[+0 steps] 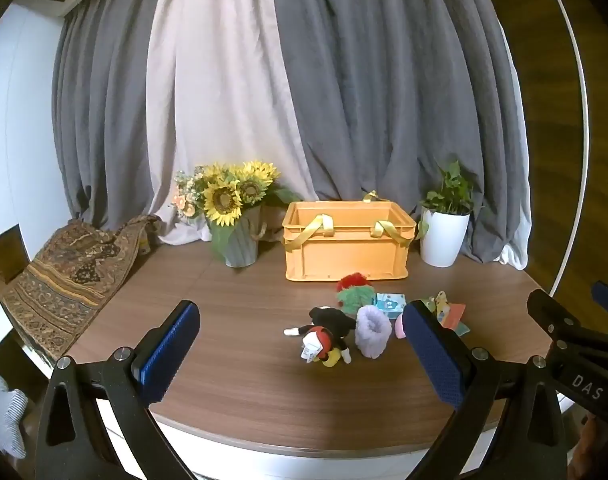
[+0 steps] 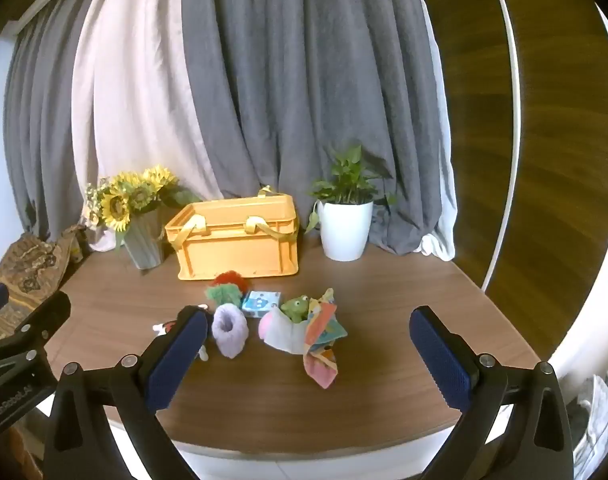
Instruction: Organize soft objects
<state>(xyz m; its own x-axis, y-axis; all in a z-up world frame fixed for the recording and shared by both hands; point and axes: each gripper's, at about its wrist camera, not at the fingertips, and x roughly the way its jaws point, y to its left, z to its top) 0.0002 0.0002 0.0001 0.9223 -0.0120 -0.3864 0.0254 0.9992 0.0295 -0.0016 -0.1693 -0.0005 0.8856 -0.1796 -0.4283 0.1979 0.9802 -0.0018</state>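
Both grippers, left gripper (image 1: 299, 352) and right gripper (image 2: 308, 354), are hanging spread, empty; soft toys (image 2: 263, 320) are sitting bunched before the orange crate (image 2: 235, 240); you're risking pinching two together.

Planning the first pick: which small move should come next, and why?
Probably ease the left tool forward over the black plush. Both tools are open and empty, the plush lies nearest between its fingers, and the orange crate behind looks empty.

Both wrist views look slightly down across the table (image 1: 243, 380) toward the crate (image 1: 346, 246).
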